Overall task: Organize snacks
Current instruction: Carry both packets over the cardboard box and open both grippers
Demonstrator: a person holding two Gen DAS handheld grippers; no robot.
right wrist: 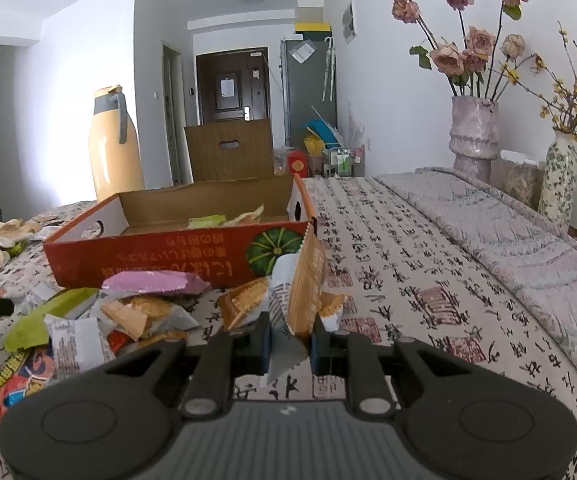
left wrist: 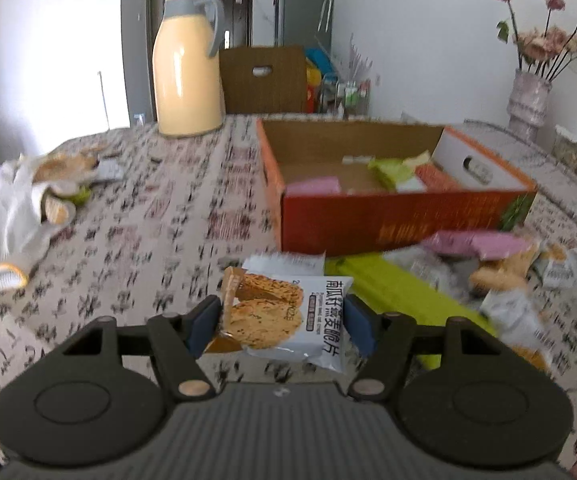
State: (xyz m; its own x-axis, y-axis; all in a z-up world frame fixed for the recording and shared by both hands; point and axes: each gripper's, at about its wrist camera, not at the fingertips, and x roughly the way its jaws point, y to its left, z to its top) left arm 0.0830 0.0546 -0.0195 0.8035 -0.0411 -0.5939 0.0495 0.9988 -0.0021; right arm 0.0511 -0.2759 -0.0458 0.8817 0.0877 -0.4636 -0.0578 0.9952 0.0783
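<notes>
Between the blue pads of the left gripper [left wrist: 284, 322] sits a white oat-crisp packet [left wrist: 288, 316], clamped at both side edges and held flat above the patterned tablecloth [left wrist: 148, 216]. Ahead of this gripper and slightly to its right stands the orange cardboard box [left wrist: 388, 220], its top open, with a few pink, green and orange packets inside (count unclear). Open cloth lies ahead-left of the gripper, bounded by a white glove [left wrist: 4, 220] and a yellow thermos [left wrist: 188, 68].

The right gripper [right wrist: 290, 344] is closed on a second packet [right wrist: 302, 292], held upright on edge. Just ahead-left of it lies the loose snack pile [right wrist: 128, 312], touching the box's near wall [right wrist: 160, 258]. Bare cloth extends to this gripper's right, up to a folded quilt [right wrist: 508, 240].
</notes>
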